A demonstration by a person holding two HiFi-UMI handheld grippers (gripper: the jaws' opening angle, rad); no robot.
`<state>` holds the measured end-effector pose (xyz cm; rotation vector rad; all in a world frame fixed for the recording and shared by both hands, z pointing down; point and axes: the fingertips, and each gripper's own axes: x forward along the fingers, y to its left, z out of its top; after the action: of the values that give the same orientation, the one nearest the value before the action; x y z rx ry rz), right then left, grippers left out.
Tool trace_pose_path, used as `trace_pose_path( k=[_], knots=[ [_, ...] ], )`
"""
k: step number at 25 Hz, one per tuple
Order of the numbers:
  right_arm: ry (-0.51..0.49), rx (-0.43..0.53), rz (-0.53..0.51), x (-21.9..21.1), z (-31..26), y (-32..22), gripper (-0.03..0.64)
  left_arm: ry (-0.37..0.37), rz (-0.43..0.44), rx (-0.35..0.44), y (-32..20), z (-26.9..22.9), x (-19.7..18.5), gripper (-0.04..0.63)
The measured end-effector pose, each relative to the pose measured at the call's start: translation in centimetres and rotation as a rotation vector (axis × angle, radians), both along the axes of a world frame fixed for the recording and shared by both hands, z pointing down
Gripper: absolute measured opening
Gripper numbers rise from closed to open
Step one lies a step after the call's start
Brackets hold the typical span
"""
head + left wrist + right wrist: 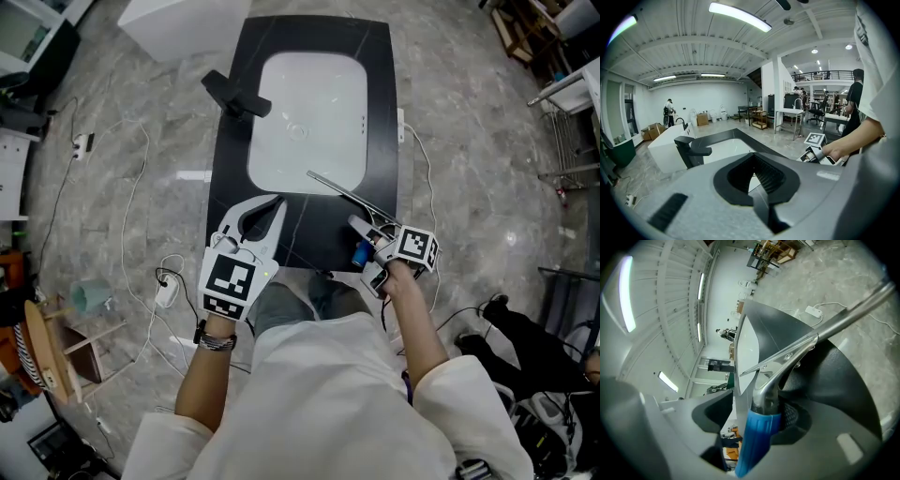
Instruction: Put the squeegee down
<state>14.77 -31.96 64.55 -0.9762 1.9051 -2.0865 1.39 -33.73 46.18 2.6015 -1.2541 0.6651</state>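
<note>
The squeegee [347, 194] has a blue handle and a long metal blade that reaches up-left to the front rim of the white sink [258, 150]. Its blue handle [757, 439] lies between the jaws of my right gripper [365, 253], at the front right of the black counter [377, 103]. The handle leans on one jaw; a gap shows beside the other, so that gripper stands open. My left gripper [266, 212] is shut on nothing, over the counter's front left. In the left gripper view its jaws [753, 161] meet, pointing at the sink [723, 151].
A black faucet [235, 97] stands at the sink's left side. White cables and a power strip [82, 142] lie on the marble floor left of the counter. A wooden stool [58, 349] is at the far left. Another cable [422, 169] runs right of the counter.
</note>
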Motion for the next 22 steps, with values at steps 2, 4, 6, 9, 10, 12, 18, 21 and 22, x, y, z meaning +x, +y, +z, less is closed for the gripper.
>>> trace_pose_path(
  k=[2, 4, 6, 9, 10, 12, 18, 21, 22],
  knots=[
    [-0.027, -0.002, 0.023, 0.1, -0.1, 0.0, 0.233, -0.003, 0.016, -0.021, 0.4, 0.8, 0.2, -0.002],
    [-0.05, 0.007, 0.041, 0.2, -0.4, -0.2, 0.242, -0.005, 0.031, -0.042, 0.7, 1.5, 0.5, -0.002],
    [-0.067, 0.025, 0.053, 0.1, -0.7, -0.4, 0.26, -0.006, 0.049, -0.059, 1.0, 2.3, 1.0, 0.008],
    [-0.088, 0.034, 0.083, 0.0, -1.1, -0.3, 0.289, -0.004, 0.083, -0.082, 1.8, 3.3, 1.9, 0.015],
    [-0.102, 0.025, 0.104, 0.1, -1.1, -0.4, 0.297, -0.005, 0.097, -0.087, 2.0, 3.7, 2.3, 0.018],
    [-0.132, 0.025, 0.136, 0.2, -1.4, -0.5, 0.317, -0.01, 0.127, -0.094, 2.2, 4.2, 3.0, 0.021],
    [-0.116, 0.043, 0.133, 0.3, -1.6, -0.3, 0.354, -0.026, 0.171, -0.104, 2.1, 5.2, 4.3, 0.026],
    [-0.062, 0.033, 0.107, 0.5, -1.5, -0.4, 0.369, -0.03, 0.176, -0.107, 1.6, 5.4, 4.7, 0.026],
    [-0.049, 0.026, 0.103, 0.4, -1.5, -0.3, 0.378, -0.03, 0.176, -0.107, 1.7, 5.4, 4.7, 0.026]
  ],
)
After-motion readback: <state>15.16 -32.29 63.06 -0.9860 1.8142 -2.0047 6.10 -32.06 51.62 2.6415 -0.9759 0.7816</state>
